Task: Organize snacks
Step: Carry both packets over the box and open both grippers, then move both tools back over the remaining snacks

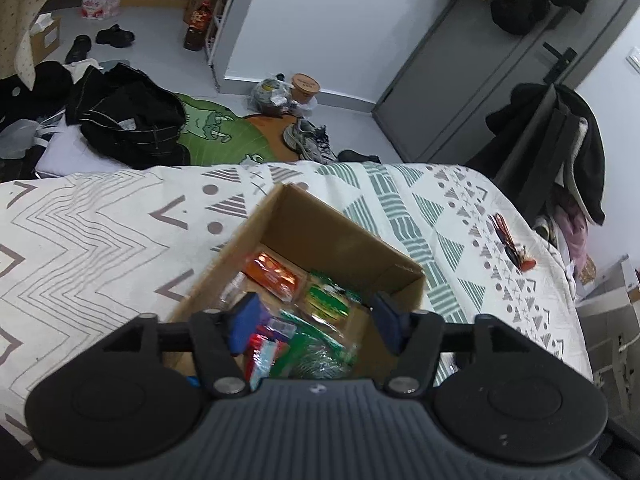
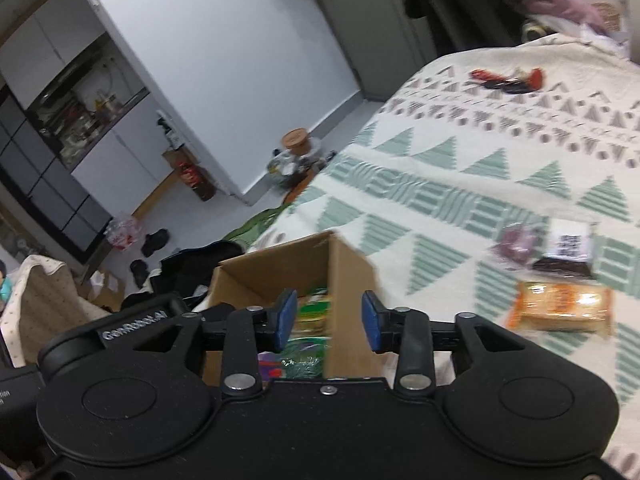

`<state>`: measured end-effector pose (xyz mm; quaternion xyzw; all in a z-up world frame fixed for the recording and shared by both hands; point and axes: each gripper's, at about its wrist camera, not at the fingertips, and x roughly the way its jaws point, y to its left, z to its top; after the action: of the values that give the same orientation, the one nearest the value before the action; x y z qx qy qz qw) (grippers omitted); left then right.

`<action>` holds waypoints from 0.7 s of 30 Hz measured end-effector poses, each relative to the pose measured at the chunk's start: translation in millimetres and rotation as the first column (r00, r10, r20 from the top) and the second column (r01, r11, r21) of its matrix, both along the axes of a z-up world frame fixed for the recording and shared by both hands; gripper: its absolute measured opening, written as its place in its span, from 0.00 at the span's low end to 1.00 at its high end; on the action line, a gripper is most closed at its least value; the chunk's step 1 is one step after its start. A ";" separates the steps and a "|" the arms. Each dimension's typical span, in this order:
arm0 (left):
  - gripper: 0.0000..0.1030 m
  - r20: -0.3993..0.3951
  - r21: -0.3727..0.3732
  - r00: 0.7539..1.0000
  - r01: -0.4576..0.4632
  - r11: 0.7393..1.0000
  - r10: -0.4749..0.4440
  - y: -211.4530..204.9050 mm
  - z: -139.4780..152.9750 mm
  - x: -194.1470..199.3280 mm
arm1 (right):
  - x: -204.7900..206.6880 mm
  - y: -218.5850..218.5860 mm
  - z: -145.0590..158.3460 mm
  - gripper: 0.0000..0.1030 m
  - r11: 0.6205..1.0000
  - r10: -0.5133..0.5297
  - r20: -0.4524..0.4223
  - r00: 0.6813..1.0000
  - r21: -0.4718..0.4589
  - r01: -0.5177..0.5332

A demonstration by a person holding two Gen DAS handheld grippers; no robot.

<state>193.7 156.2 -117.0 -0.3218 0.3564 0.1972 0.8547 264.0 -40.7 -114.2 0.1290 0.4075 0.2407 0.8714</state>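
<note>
Cardboard box (image 1: 344, 240) sits open on patterned bedspread (image 1: 100, 232), my landmark. Left gripper (image 1: 316, 322) hovers over box mouth, jaws spread, nothing between pads. Inside box I see orange packet (image 1: 272, 274), green packets (image 1: 326, 304), purple-red packets near left pad. Right gripper (image 2: 330, 322) at box right wall, jaws spread, empty. Right of box on bedspread: orange snack pack (image 2: 560, 306), dark packets (image 2: 548, 248) just beyond. Red-black item (image 2: 508, 79) far beyond box.

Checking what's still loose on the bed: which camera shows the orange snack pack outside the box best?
Right wrist: the orange snack pack lies unobstructed on the bedspread, though blurred. Left wrist doesn't show it, only the cardboard box.
</note>
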 end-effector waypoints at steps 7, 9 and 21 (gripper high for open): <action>0.74 0.002 0.036 0.999 0.050 0.998 -0.051 -25.1 4.0 3.4 | -4.9 -52.7 1.8 0.51 0.995 -0.088 0.015 0.996 -0.048 0.088; 0.74 0.003 0.043 0.998 0.066 0.997 -0.066 -33.1 5.4 3.6 | -6.6 -66.6 1.7 0.53 0.992 -0.110 0.017 0.994 -0.057 0.111; 0.75 0.019 0.116 0.985 0.169 0.979 -0.172 -86.0 15.5 3.9 | -16.6 -143.0 0.8 0.60 0.975 -0.211 0.019 0.977 -0.071 0.212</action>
<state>197.5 70.2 -101.5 -0.2434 0.3585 0.1385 0.8905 247.4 -183.6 -113.4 0.1385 0.3948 0.1323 0.8986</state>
